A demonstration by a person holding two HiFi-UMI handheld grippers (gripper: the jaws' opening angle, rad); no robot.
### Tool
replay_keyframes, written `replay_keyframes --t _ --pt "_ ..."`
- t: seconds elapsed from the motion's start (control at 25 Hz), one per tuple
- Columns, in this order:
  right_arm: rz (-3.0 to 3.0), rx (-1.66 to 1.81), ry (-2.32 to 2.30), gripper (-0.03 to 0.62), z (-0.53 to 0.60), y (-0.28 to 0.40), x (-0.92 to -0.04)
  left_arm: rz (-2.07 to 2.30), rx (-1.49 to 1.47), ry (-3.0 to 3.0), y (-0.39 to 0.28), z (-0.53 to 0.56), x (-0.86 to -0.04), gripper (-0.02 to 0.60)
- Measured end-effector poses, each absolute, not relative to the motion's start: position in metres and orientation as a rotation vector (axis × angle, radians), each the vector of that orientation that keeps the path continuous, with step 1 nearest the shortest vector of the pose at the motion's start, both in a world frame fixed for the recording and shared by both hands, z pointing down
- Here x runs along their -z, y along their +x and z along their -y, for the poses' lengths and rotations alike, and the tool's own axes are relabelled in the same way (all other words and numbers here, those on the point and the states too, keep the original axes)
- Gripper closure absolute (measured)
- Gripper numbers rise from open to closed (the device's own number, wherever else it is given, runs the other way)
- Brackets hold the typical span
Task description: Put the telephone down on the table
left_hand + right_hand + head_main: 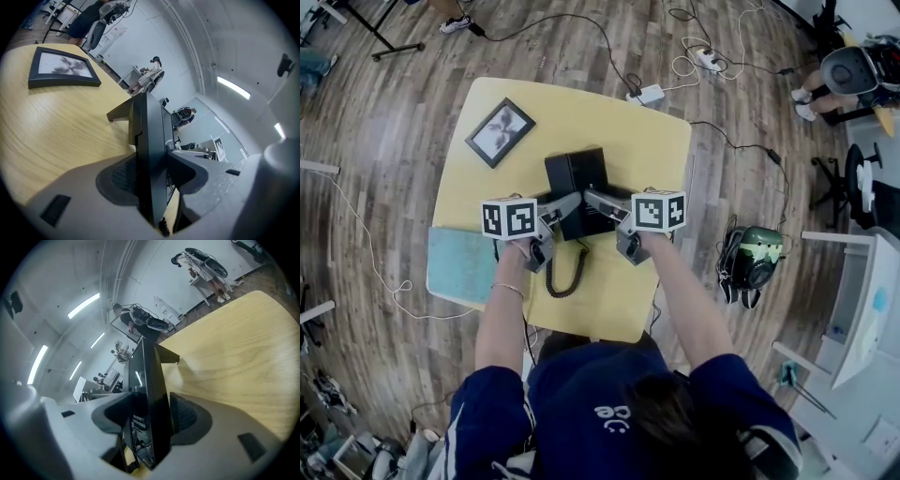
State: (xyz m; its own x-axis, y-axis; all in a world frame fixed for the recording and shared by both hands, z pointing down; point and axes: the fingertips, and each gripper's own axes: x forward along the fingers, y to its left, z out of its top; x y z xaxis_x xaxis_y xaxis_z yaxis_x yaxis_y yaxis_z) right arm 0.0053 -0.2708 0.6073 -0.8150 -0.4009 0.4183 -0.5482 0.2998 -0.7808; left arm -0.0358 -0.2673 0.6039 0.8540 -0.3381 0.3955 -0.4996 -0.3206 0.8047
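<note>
The black telephone [577, 178] stands at the middle of the yellow table [647, 141], and its coiled cord [567, 277] trails toward the near edge. My left gripper [565, 206] is shut on the telephone's left side. In the left gripper view, the dark body [152, 154] fills the gap between the jaws of the left gripper [150, 180]. My right gripper [598, 202] is at the telephone's right side. In the right gripper view, the thin edge of the telephone [150, 394] stands between the jaws of the right gripper [152, 420], which look slack around it. The telephone's foot seems to rest on the tabletop [56, 126].
A black-framed picture [500, 131] lies at the table's far left corner. A pale blue mat [459, 267] covers the near left edge. Cables and a power strip [647, 94] lie on the wooden floor beyond. A green-and-black bag [755, 258] sits to the right.
</note>
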Motion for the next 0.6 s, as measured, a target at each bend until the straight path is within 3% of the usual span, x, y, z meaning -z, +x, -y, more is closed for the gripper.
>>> replay_keyframes --t 0.36,0.44,0.6 --pt "2.395 -1.430 0.947 0.331 0.271 0.012 -0.608 0.655 -0.157 1.944 -0.034 0.267 -0.604 0.382" --pt "2.400 -1.403 0.967 0.266 0.270 0.012 -0.607 0.695 -0.162 1.957 -0.035 0.266 -0.604 0.380" --pt "2.398 -1.371 1.015 0.233 0.272 0.017 -0.606 0.785 -0.186 1.997 -0.038 0.266 -0.606 0.364"
